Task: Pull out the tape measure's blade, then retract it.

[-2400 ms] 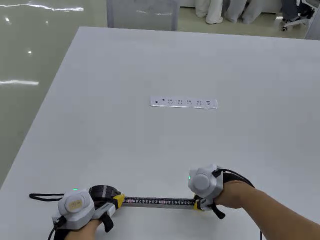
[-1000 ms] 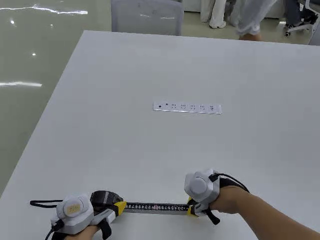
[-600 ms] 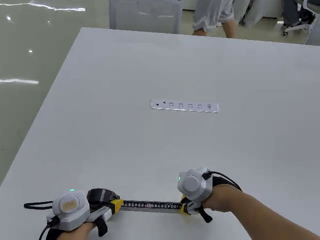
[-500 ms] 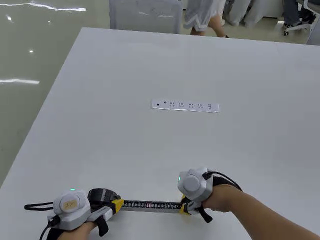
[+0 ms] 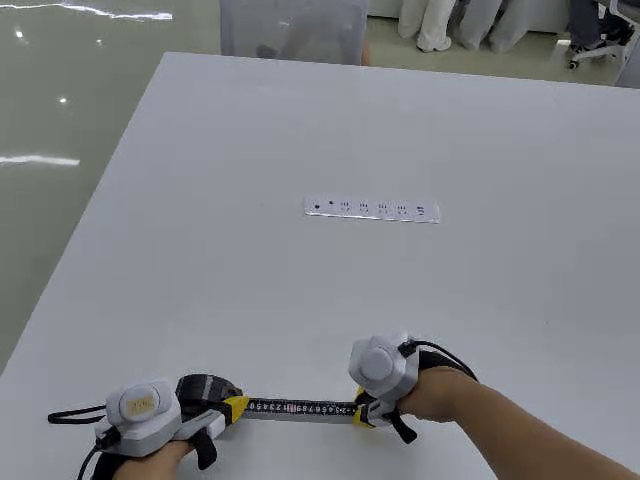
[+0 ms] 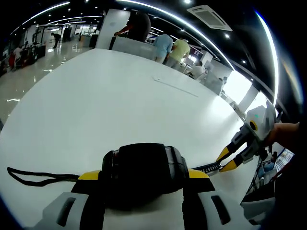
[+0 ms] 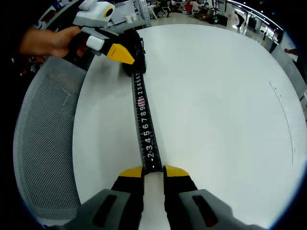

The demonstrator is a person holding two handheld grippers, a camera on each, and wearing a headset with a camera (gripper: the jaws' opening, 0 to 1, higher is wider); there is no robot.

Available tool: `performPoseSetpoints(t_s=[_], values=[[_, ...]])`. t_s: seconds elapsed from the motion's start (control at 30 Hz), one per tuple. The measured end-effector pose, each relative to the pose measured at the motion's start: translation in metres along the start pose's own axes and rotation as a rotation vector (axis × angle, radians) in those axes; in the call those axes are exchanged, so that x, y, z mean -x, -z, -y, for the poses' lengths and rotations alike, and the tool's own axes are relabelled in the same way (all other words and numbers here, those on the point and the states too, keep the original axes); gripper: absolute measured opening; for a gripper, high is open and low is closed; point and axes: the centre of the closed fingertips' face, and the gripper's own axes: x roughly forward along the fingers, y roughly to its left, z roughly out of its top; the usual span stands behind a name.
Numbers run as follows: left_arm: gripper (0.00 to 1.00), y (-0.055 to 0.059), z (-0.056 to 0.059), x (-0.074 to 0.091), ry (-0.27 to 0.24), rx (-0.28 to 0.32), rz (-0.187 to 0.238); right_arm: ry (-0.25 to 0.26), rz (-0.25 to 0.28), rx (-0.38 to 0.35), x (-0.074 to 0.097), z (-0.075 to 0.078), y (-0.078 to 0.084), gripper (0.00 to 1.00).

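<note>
1. Strap (image 5: pixel 72 413): a thin black loop trails from the tape measure's far-left side and lies slack on the table (image 5: pixel 300 130). It is too limp to steer anything by, so I leave it alone.
2. Left gripper (image 6: pixel 144 176): its jaws are clamped on the tape measure (image 5: pixel 208 390), one on each side of the black body, at the near edge of the table. The body looks hard and compact, with a ribbed, rubbery shell. I judge it dense for its size but unlikely to slip. Its broad sides are the right hold.
3. Blade (image 7: pixel 144 120): a short stretch is drawn out and runs flat and straight, low over the table, from the tape measure towards my right gripper, numbers facing up. I expect it to be thin, springy steel, stiff along its length but quick to kink if twisted. It is probably spring-loaded, so it would whip back if let go.
4. Right gripper (image 7: pixel 153 171): its yellow-tipped jaws are pinched on the blade's free end. That end is the place to hold, and I would feed it back slowly rather than release it.
5. Power strip (image 5: pixel 372 209): it lies well apart, further up the table.
</note>
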Motion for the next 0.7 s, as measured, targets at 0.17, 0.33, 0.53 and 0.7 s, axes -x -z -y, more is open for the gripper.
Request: performPoseSetpoints(t_s=[0.17,0.33,0.53,0.7], values=[[0.62,0.000,0.001,-0.001,-0.001,-0.001,-0.002,-0.001,0.004,-0.005,-0.001,0.000,-0.002,0.14],[0.62,0.000,0.001,0.000,0.005,0.002,-0.003,-0.002,0.007,-0.005,-0.003,-0.001,-0.005,0.14],[0.62,0.000,0.000,0.000,0.009,0.001,-0.004,-0.006,0.004,-0.032,-0.004,-0.002,-0.007,0.14],[0.62,0.000,0.001,0.000,0.007,0.000,-0.003,-0.001,0.011,-0.042,-0.006,-0.004,-0.014,0.14]])
